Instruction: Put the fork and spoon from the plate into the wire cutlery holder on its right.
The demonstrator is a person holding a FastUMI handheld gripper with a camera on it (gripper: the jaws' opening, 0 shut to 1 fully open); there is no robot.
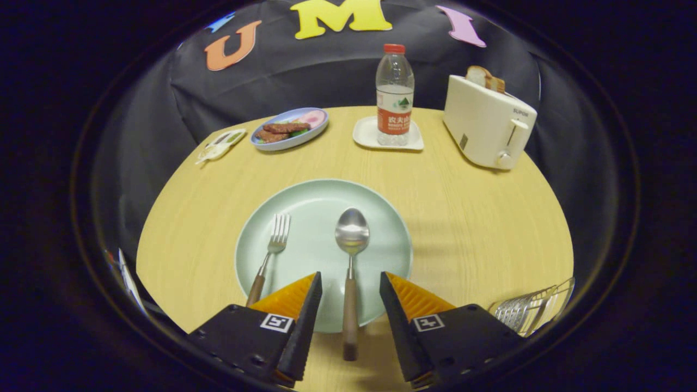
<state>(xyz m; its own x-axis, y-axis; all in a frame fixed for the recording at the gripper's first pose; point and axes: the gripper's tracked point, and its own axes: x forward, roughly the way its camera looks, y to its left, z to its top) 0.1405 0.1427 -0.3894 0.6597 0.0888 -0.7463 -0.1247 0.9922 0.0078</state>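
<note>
The spoon (351,256), judged light, stiff and slippery at its metal neck, is best taken by the wooden handle lying between the spread, empty fingers (305,316).

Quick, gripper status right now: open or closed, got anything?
Gripper: open, holding nothing; the spoon's wooden handle lies between its fingers, untouched.
</note>
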